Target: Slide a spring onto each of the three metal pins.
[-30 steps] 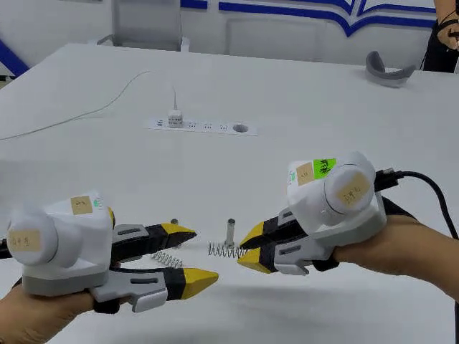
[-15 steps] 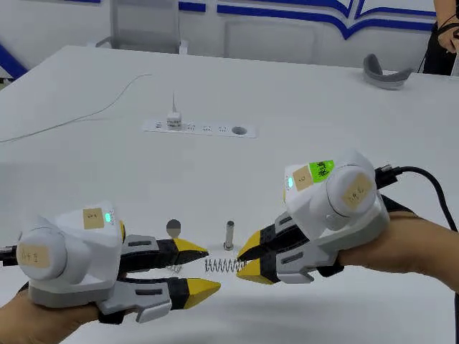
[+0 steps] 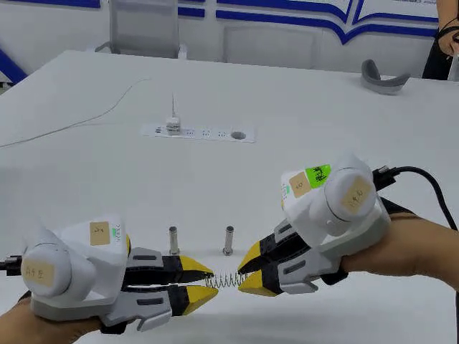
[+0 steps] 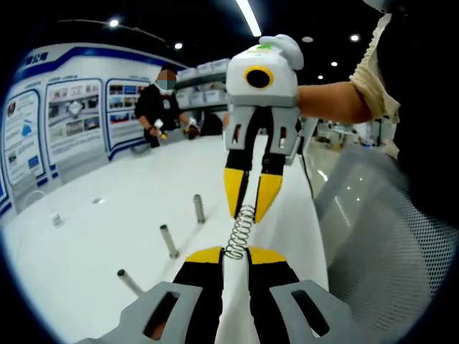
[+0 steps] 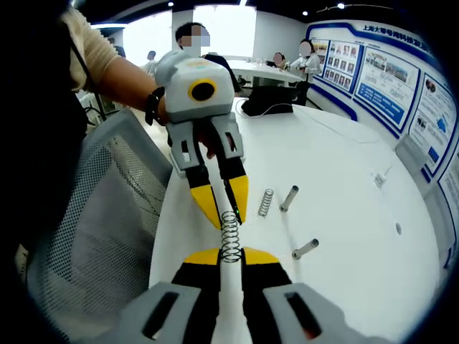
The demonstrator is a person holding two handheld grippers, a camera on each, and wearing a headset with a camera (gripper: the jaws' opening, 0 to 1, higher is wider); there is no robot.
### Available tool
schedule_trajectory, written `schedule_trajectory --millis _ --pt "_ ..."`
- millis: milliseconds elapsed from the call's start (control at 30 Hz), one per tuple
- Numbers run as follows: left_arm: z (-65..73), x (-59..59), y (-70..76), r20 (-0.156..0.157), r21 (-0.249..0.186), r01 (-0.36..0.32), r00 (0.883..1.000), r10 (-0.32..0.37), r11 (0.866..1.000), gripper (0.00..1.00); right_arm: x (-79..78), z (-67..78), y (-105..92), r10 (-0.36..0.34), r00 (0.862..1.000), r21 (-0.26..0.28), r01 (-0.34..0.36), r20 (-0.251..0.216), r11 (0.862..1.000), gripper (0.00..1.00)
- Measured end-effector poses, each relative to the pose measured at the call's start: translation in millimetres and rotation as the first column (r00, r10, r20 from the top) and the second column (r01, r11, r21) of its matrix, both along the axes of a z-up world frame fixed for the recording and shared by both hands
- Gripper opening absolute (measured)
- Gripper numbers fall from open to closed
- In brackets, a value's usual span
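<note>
We hold the spring (image 3: 224, 279) between the two tools, lifted off the counter (image 3: 301, 143). The left tool (image 3: 208, 281) pinches one end and the right tool (image 3: 242, 276) pinches the other, each with its jaws pressed onto the coil. The pins (image 4: 168, 241) stand upright just beyond, all three bare in the left gripper view. A second spring (image 5: 266, 201) lies on the counter beside one of them.

Our worry is the double hold. If we pull apart, the thin wire may stretch out of shape. If one tool lets go under tension, the spring could flick out of the other. While both ends are pinched, neither is open to go over a pin, and a hard squeeze might flatten the last turns. We cannot tell whether the pins are fixed, so a knock from a jaw might tip one.

The counter is broad, white and smooth, so a dropped spring would probably roll. Farther off it carries a power strip (image 3: 197, 132) and a thin cable (image 3: 72, 122). Behind it stand a chair (image 3: 147, 25) and a white wall with blue stripes.
</note>
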State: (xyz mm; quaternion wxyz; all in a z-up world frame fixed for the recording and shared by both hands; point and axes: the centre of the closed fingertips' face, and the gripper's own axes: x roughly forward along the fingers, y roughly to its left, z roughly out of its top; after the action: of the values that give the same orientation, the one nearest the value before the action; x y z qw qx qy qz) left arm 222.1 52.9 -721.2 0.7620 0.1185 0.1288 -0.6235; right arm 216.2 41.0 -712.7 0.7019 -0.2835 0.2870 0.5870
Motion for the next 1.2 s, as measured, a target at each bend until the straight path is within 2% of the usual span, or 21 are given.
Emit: schedule_trajectory --millis 233,367,733,833,1000,1100,1200 --pt "-1.7 0.9 -0.1 -0.019 -0.003 -0.008 1.0 0.008 1.0 0.11 1.8 12.9 6.3 -0.009 1.0 0.043 0.009 0.006 0.999 0.11" --pt "-1.8 1.0 -1.2 -0.028 -0.01 -0.013 1.0 0.013 1.0 0.11 1.9 22.6 14.2 -0.017 1.0 0.085 0.016 0.015 0.996 0.11" --pt "1.7 0.8 -7.1 -0.054 -0.037 -0.019 0.998 0.017 0.999 0.11 4.8 35.2 29.0 -0.038 0.998 0.166 0.03 0.049 0.986 0.11" --pt "3.9 1.4 -9.7 -0.073 -0.055 -0.023 0.997 0.019 0.998 0.11 6.4 38.1 32.9 -0.046 0.997 0.186 0.034 0.057 0.982 0.11" --pt "5.3 1.6 -12.4 -0.095 -0.071 -0.028 0.995 0.021 0.997 0.11 7.0 39.6 35.8 -0.052 0.997 0.201 0.039 0.06 0.979 0.12" --pt "10.4 3.6 -13.2 -0.125 -0.11 -0.046 0.992 0.032 0.993 0.1 8.4 38.1 34.8 -0.062 0.996 0.197 0.049 0.06 0.979 0.13" --pt "9.5 5.6 -12.9 -0.122 -0.106 -0.049 0.992 0.036 0.993 0.1 9.8 37.8 33.8 -0.071 0.996 0.202 0.058 0.059 0.978 0.13"
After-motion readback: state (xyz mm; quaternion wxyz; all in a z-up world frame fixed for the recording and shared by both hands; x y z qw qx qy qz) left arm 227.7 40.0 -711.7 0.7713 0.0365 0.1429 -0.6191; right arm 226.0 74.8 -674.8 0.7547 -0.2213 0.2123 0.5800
